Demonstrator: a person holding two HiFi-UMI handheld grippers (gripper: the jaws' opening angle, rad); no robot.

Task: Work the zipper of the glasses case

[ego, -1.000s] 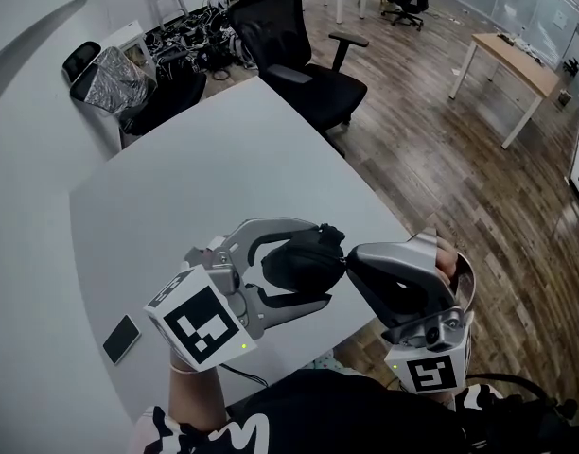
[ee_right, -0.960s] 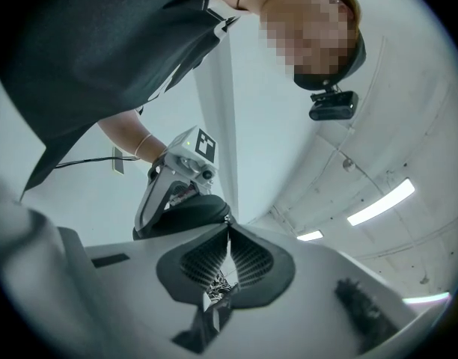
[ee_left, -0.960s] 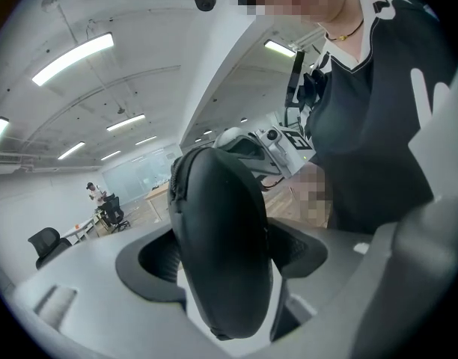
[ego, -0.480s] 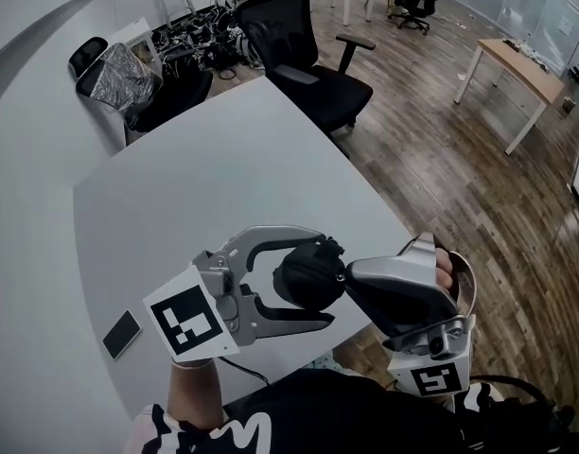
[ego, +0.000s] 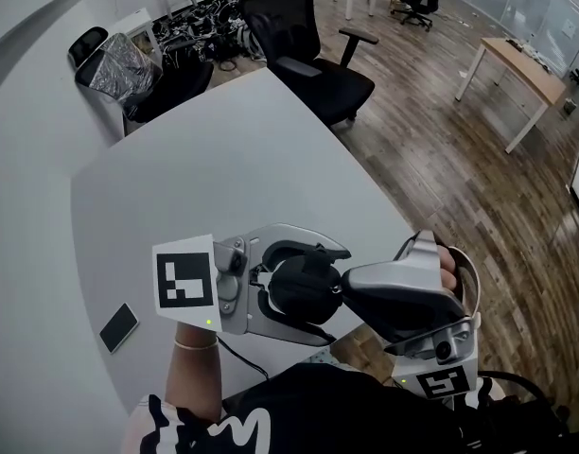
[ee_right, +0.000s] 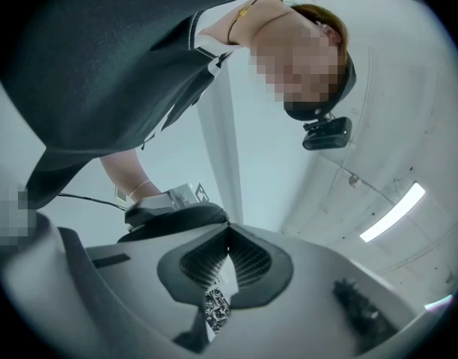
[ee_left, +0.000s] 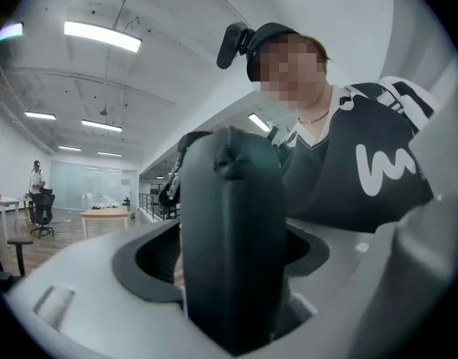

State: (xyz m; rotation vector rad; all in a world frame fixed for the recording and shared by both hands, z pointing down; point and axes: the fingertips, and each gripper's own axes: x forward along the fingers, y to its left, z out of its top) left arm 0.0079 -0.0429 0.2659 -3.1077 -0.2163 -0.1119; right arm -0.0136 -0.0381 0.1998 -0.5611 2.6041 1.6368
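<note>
Glasses case [ego: 304, 289]: stood upright between the left jaws, just beyond the right jaws' tips.
Left gripper [ego: 333, 291]: jaws apart, just opening, case between.
Right gripper [ee_right: 228, 230]: jaws together.

No words to read
White W-like print on the top [ee_left: 379, 169]; square markers [ego: 185, 279] on left hand-held gripper [ego: 335, 291] and right hand-held gripper [ego: 351, 287].

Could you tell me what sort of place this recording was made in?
Most likely an open-plan office or lab: black office chairs, light wooden desks on a wood floor, and a heap of cables and equipment behind the white table.
</note>
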